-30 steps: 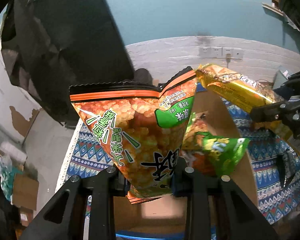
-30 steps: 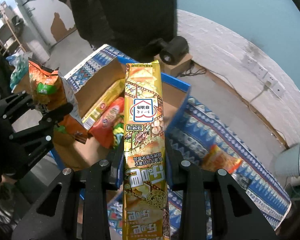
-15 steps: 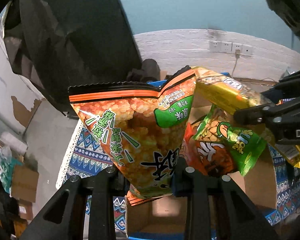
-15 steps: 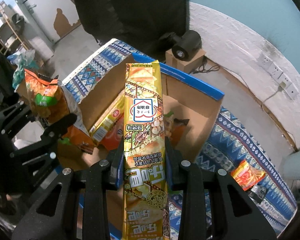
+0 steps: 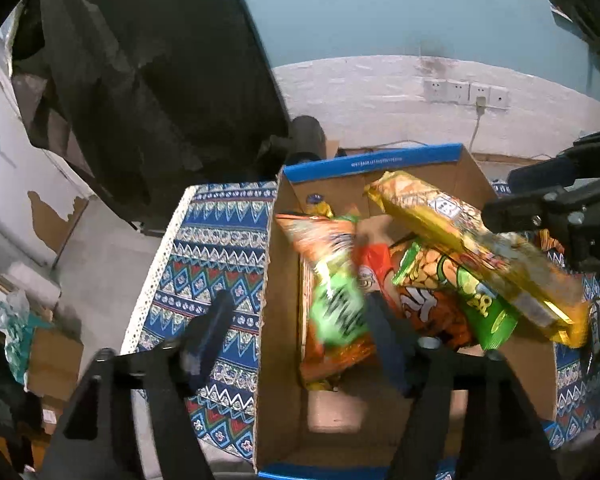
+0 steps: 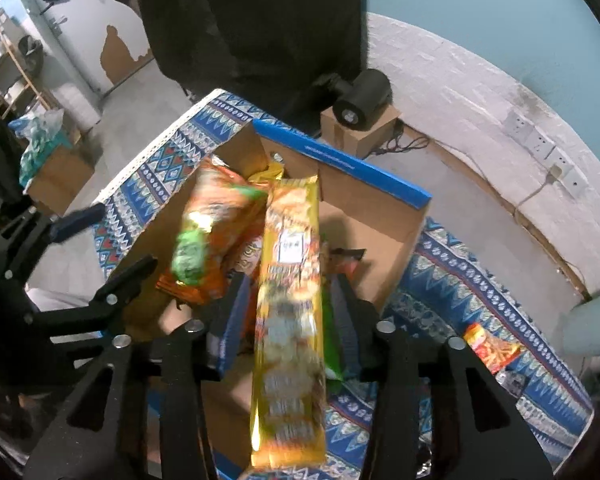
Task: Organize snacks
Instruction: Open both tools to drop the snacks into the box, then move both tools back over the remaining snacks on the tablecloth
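Both tools over cardboard box (image 5: 283, 360) on patterned tabletop (image 5: 215, 248). Left tool (image 5: 295, 320) spread, jaws just opening; orange snack bag (image 5: 332, 280) blurred, dropping into box. Right tool (image 6: 287, 312) just opening, jaws clear of long gold packet (image 6: 291, 280). Bags likely light, crinkly, slippery; grip sealed ends. Only right view shows stray packet (image 6: 490, 346) on tabletop.

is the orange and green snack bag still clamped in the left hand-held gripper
No, the left hand-held gripper has just been opening, and the blurred orange and green snack bag drops free into the cardboard box.
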The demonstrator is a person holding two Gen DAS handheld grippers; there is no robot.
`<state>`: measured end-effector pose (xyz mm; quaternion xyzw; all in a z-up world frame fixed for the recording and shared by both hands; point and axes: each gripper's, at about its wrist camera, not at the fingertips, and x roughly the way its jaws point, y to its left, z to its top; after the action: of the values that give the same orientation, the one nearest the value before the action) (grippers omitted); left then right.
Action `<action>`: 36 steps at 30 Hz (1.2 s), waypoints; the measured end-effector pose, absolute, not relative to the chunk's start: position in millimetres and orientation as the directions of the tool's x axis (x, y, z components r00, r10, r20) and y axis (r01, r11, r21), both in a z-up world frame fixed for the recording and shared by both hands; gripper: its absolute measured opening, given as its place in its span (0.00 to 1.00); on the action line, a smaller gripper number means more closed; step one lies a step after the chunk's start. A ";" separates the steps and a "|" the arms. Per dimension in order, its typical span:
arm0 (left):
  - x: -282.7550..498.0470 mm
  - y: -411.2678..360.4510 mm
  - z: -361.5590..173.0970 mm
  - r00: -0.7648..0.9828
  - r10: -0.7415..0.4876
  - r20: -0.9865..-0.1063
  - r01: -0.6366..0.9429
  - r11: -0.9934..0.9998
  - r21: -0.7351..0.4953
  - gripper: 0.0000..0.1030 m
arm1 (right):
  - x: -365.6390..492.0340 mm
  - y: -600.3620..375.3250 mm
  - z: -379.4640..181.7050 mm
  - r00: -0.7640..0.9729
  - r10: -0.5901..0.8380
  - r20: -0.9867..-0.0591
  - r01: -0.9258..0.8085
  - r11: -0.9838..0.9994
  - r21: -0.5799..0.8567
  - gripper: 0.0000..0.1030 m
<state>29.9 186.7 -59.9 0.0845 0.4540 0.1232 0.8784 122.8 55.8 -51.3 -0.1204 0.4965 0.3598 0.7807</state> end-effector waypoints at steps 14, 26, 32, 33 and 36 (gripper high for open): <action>22.0 141.1 -46.2 0.600 0.226 -0.768 -0.034 0.966 0.257 0.75 | 117.7 -9.4 -37.9 0.300 0.429 -0.852 -0.643 0.751 0.152 0.59; 21.3 100.9 -40.8 0.603 0.128 -0.788 0.061 0.977 0.205 0.75 | 111.7 -77.9 -31.0 0.363 0.387 -0.848 -0.585 0.803 0.116 0.65; 19.7 76.1 -36.6 0.600 0.069 -0.797 0.107 0.980 0.166 0.75 | 108.8 -116.9 -35.0 0.379 0.363 -0.852 -0.539 0.835 0.116 0.66; 19.6 72.1 -36.3 0.601 0.069 -0.796 0.112 0.979 0.170 0.75 | 108.3 -124.5 -36.5 0.379 0.358 -0.853 -0.531 0.840 0.116 0.66; 19.3 56.8 -35.4 0.600 0.058 -0.798 0.136 0.976 0.173 0.75 | 105.7 -141.2 -38.9 0.384 0.346 -0.856 -0.512 0.851 0.115 0.66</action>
<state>19.3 56.8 -35.4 0.1084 0.4466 -0.0221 0.8879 105.7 -141.2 -38.9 -0.0845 0.4905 0.2593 0.8277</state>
